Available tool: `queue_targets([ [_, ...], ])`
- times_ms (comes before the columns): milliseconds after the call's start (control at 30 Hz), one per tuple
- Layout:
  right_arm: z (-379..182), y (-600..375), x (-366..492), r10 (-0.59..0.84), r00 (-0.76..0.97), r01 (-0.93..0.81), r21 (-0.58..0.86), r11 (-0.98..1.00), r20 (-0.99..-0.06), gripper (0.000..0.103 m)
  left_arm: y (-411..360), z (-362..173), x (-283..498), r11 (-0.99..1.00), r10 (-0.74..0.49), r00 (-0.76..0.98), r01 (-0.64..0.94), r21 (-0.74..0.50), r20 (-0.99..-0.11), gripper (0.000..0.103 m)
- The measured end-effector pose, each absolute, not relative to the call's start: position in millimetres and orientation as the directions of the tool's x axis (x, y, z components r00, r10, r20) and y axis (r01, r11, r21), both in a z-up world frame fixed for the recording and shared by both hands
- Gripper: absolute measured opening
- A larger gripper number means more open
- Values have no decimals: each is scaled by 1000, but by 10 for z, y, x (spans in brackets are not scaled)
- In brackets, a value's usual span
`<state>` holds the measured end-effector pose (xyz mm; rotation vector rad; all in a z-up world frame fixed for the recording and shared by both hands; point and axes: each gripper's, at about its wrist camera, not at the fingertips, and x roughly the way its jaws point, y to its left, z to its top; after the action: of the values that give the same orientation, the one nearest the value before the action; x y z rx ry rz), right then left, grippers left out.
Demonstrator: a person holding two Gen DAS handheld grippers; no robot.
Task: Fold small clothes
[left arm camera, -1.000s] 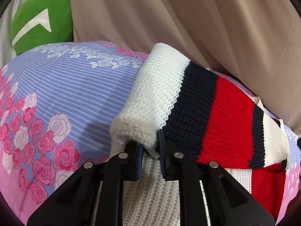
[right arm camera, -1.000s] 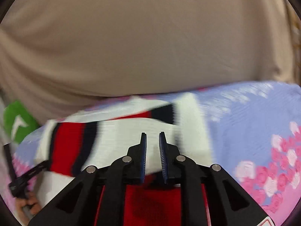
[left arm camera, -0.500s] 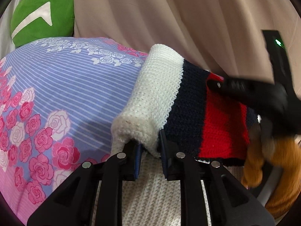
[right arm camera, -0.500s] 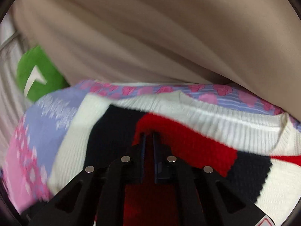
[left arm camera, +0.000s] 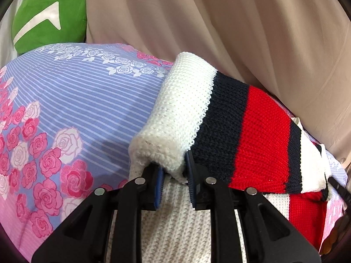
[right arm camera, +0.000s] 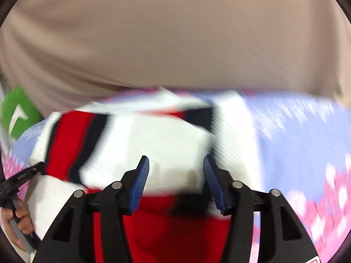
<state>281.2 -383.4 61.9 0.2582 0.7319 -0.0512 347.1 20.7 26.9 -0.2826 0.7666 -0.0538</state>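
Two grippers in play: left gripper (left arm camera: 174, 183) is clenched on the rolled white edge of the striped knit sweater (left arm camera: 258, 135), lifting that fold over the white ribbed layer below; right gripper (right arm camera: 176, 182) has its jaws spread wide with nothing between them, hovering over the same sweater (right arm camera: 153, 140), view motion-blurred. Sweater lies on the floral bedsheet (left arm camera: 72, 100), red/navy/white bands running to the right. Farther back: green plush (left arm camera: 48, 15) at the far left, beige curtain (left arm camera: 219, 26) behind everything.
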Motion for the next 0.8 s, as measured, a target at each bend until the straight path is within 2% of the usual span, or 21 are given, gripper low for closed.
queue_targets([
  [133,488,-3894,2997,127,733,103,293,950,-668,53,199,283,3467,961,-151,723,-54,-273,-675,19],
  [233,560,-3754,3126,203,723,35,328,944,-660,9,184,286,3450,961,-150,723,-53,-270,-674,21],
  [367,813,-3834,3029,126,819,59,301,952,-559,7,206,269,3438,958,-159,722,-52,-281,-673,21],
  [400,742,-3904,3104,94,810,92,284,954,-579,7,202,270,3441,959,-161,722,-46,-279,-673,24],
  [467,417,-3925,3331,46,731,150,227,962,-681,7,164,276,3442,965,-156,721,-34,-260,-675,27],
  [533,440,-3828,3336,35,748,134,202,970,-663,7,135,271,3454,970,-143,719,-36,-241,-680,27],
  [600,593,-3861,3230,61,794,103,233,967,-605,7,136,274,3459,969,-143,719,-37,-242,-680,27],
  [700,354,-3854,3534,37,728,142,203,969,-685,7,133,277,3468,971,-138,719,-37,-236,-682,27],
  [800,501,-3818,3466,53,751,132,228,965,-659,9,148,278,3457,967,-151,720,-35,-253,-677,27],
])
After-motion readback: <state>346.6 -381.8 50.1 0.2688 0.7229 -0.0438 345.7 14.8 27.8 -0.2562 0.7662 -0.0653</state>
